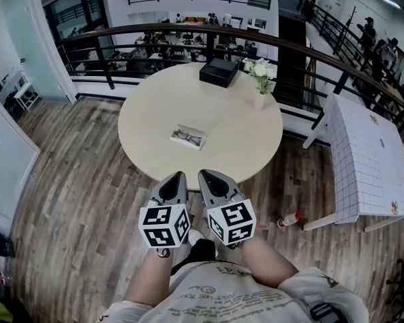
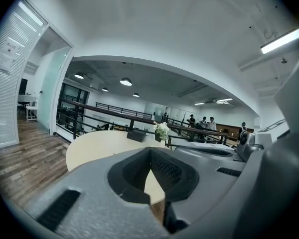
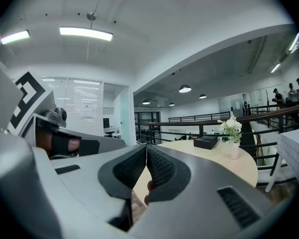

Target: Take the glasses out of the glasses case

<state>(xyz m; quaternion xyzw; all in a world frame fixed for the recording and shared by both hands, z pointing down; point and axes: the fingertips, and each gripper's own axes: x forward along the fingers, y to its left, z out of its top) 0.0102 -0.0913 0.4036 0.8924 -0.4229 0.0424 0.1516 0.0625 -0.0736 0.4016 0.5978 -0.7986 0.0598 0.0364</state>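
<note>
Fingers (image 2: 165,171) of left gripper (image 2: 151,151) are closed, tips touching, nothing btwn them. Only a V-shaped gap sits below the tips, w/ pale table (image 1: 242,140) top showing through. Same on right gripper (image 3: 146,147): fingers (image 3: 162,169) pressed tip to tip, holding nothing. A small reddish patch low in its gap is too blurred to identify.

Both gripper views are half filled by grey moulded gripper bodies, so the glasses case (image 1: 182,129) is hidden there and shows in head view only. It lies ahead of both sets of fingertips, well apart from them, near mid-table. It is a shallow white rectangular case lying open, w/ dark thin-framed glasses (image 1: 187,138) inside; frame details are too small to tell.

Finger pads are black and rubbery-looking, w/ a fine dotted grid texture. Table is round, matte, light beige. Farther ahead of the fingers, by the far edge, sit a black boxy item (image 1: 219,72) and a pale vase of white flowers (image 1: 260,79). Wood-plank floor (image 1: 74,180) lies below. Person's arms are cut off at the bottom edge.
</note>
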